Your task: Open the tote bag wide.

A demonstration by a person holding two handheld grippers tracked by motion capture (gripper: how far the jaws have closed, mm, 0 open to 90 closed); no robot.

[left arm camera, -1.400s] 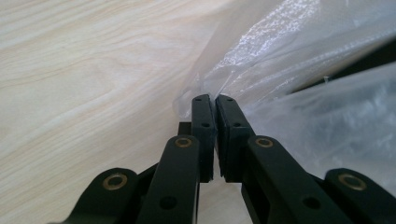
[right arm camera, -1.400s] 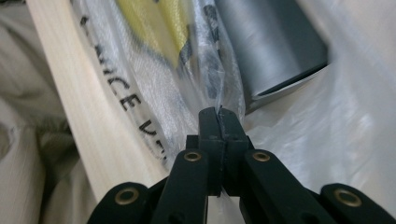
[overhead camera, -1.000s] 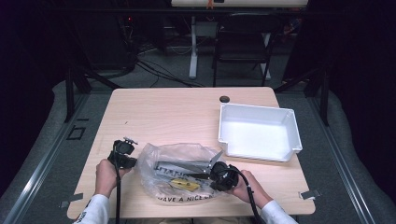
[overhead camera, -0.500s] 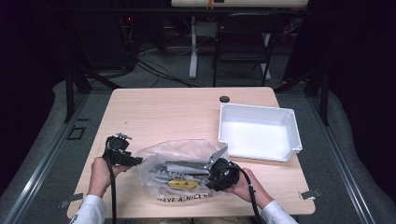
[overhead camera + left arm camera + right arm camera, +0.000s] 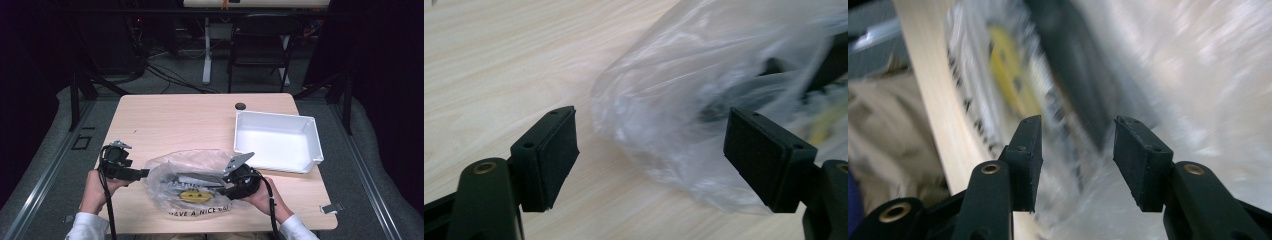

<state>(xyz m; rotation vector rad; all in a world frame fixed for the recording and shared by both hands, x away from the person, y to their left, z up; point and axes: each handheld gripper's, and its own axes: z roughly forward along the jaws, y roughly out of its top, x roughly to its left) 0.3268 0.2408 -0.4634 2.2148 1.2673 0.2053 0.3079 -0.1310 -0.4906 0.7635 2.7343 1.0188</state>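
Plastic is the whole problem here. From the high view, the clear plastic bag (image 5: 197,187) lies at the near edge of the desk (image 5: 185,120), with dark things and a yellow smiley print showing through it, and the white tray (image 5: 277,140) sits just beyond it to the right. My left tool (image 5: 142,173) sits at the bag's left end, and my right tool (image 5: 227,186) is over the bag's right side, between the bag and the tray. With nothing pinning it, I reckon that slick film could slide toward the near edge if I bump it, since it already lies close to it.

Left gripper view: both jaws have just been opening and now stand wide apart, nothing pressed between the pads. The bag (image 5: 704,110) bulges just ahead of them, nearer the right pad. If I close from here I'd probably catch only a thin fold, and the film could slip out or tear.

Right gripper view: pretty blurry, but the jaws have just been opening and stand partly apart, gripping nothing I can see. The bag's yellow print (image 5: 1008,75) and a dark thing (image 5: 1073,75) inside lie ahead. A pinch here might grab that dark thing through the film and drag everything.
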